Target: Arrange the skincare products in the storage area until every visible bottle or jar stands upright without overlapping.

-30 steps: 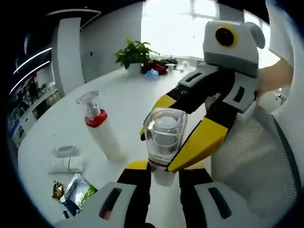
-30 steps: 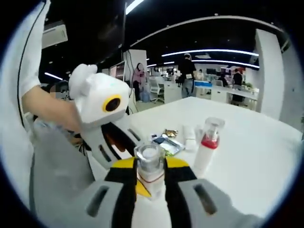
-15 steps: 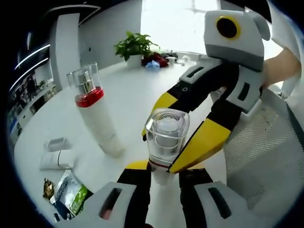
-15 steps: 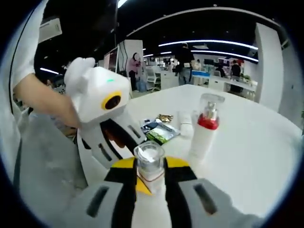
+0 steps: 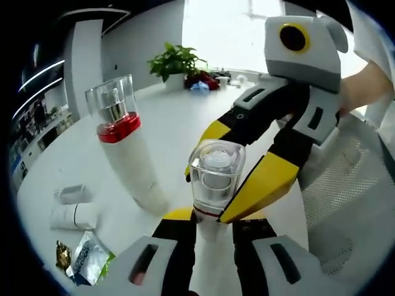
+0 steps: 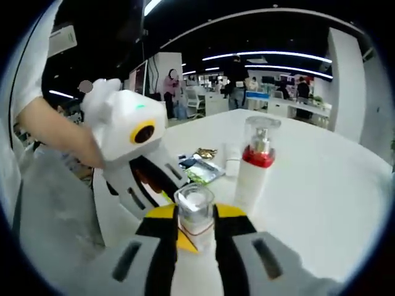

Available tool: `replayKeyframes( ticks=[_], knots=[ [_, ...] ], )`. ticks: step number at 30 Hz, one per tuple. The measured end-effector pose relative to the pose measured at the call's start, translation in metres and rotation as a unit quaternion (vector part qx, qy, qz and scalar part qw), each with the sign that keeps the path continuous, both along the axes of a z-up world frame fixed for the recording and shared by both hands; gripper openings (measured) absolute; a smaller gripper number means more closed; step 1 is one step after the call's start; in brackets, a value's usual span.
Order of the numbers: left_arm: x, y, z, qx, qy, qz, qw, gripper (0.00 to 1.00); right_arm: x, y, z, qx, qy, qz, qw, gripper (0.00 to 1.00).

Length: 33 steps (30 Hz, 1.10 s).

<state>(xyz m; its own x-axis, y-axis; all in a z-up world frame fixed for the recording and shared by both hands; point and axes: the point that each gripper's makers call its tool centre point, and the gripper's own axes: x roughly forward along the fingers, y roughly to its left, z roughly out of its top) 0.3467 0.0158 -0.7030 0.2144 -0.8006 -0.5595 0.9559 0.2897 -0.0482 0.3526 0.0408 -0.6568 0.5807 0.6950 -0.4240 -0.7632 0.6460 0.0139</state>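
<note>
A white bottle with a square clear cap [image 5: 215, 176] is held upright just over the white table [image 5: 179, 129]. My left gripper [image 5: 213, 217] is shut on its body from below. My right gripper [image 5: 207, 196] reaches in from the right, its yellow-tipped jaws closed on the same bottle under the cap. In the right gripper view that bottle [image 6: 195, 208] stands between my right gripper's [image 6: 196, 217] jaws, and the left gripper [image 6: 157, 185] comes in from the left. A second white bottle with a red collar and clear cap [image 5: 126, 154] [image 6: 253, 166] stands upright on the table close by.
A white tube [image 5: 74, 216] [image 6: 231, 161] lies flat beside some sachets [image 5: 86, 262] [image 6: 200, 169]. A potted plant [image 5: 176, 61] stands at the far edge. A mesh chair [image 5: 345, 185] is by the table. People stand at desks in the background [image 6: 237, 92].
Both grippers, still holding the clear-capped bottle, have come nearer to the red-collared bottle, which now looks bigger in both views. The grip has not changed.
</note>
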Motion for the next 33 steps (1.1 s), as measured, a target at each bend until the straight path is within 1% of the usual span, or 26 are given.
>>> replayKeyframes(
  ticks=[3, 8, 14, 21, 33],
  knots=[
    [0.006, -0.002, 0.000, -0.004, -0.001, -0.002, 1.0000, 0.19, 0.006, -0.001, 0.000, 0.001, 0.002, -0.003, 1.0000, 0.22],
    [0.015, -0.004, 0.001, -0.002, -0.007, -0.011, 0.9999, 0.19, 0.015, -0.004, 0.000, -0.001, -0.001, -0.009, 1.0000, 0.22],
    [0.024, -0.007, 0.001, -0.002, -0.011, -0.014, 0.9998, 0.19, 0.025, -0.007, 0.000, 0.003, -0.005, -0.014, 0.9999, 0.22],
    [0.031, -0.009, 0.001, -0.003, -0.011, -0.011, 0.9999, 0.19, 0.031, -0.010, 0.000, 0.002, -0.009, -0.012, 0.9999, 0.22],
    [0.037, -0.009, 0.001, -0.003, -0.014, -0.006, 0.9999, 0.19, 0.037, -0.009, -0.001, -0.004, -0.011, -0.007, 0.9999, 0.22]
  ],
)
